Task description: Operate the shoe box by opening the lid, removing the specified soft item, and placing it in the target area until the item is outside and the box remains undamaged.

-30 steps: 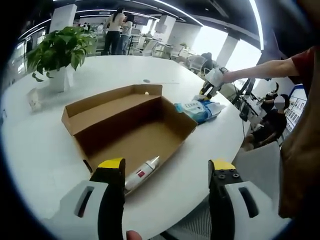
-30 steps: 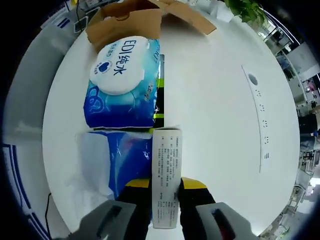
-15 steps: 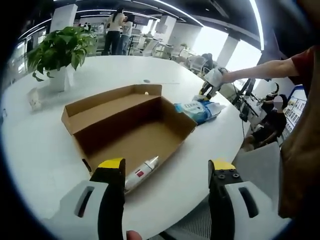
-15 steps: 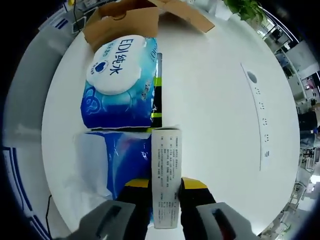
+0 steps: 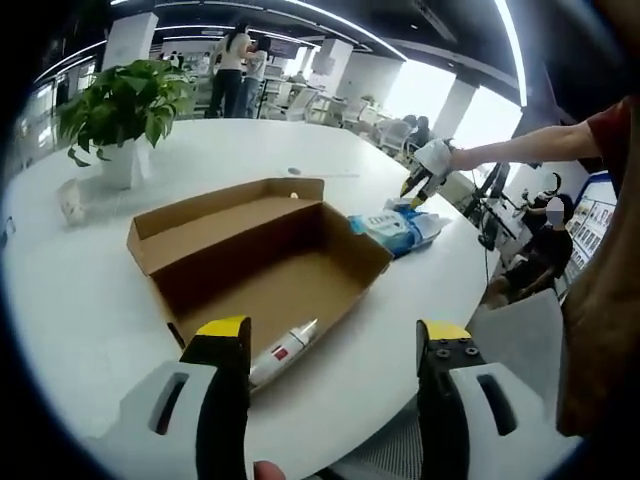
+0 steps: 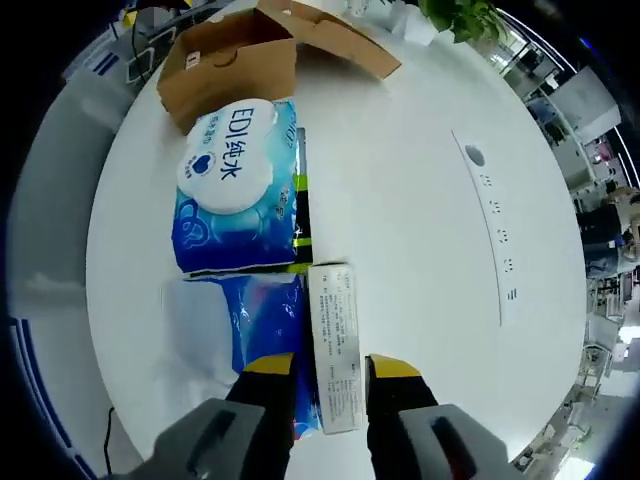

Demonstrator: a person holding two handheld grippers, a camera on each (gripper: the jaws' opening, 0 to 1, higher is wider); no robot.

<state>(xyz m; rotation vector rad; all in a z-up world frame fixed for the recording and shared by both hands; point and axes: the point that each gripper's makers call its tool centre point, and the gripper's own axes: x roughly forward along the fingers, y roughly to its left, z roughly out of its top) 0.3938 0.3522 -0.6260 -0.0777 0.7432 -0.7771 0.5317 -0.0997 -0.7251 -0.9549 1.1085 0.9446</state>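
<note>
Now the right gripper (image 6: 331,366) sits with jaws apart around a slim white carton (image 6: 334,345) lying on the worktop (image 6: 420,200), just beside the blue wipes packs (image 6: 238,190), outside the open shoe box (image 5: 255,255). Probably lift straight away without dragging it. The left gripper (image 5: 330,330) hovers spread wide near a white tube (image 5: 283,352).

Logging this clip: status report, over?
Left tool open, short of box. Right tool open, straddling carton beside wipes. Box lid open, tube at near end.
</note>
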